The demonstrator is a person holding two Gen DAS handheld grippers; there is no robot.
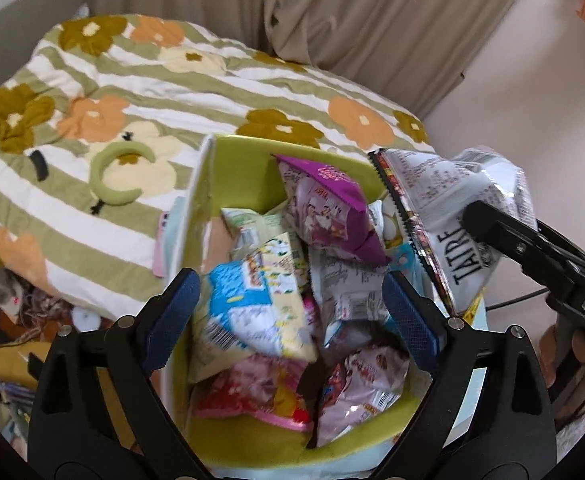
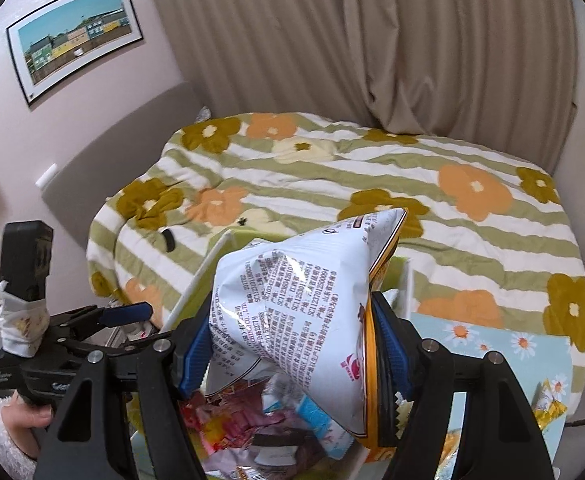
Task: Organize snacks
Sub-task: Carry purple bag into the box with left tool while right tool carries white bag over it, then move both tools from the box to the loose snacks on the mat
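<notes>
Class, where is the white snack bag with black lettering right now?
The white snack bag is clamped in the right hand-held gripper, above the green bin's right rim.

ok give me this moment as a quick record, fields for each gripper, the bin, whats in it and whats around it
left gripper: open, empty, above the bin's packets
right gripper: shut on white snack bag, over the bin
bin: lime green inside, white outer wall, upright beside the bed
contents: purple packet, blue and yellow packet, pink packet, more mixed packets
surroundings: striped floral quilt, beige curtain, framed picture on the wall
</notes>
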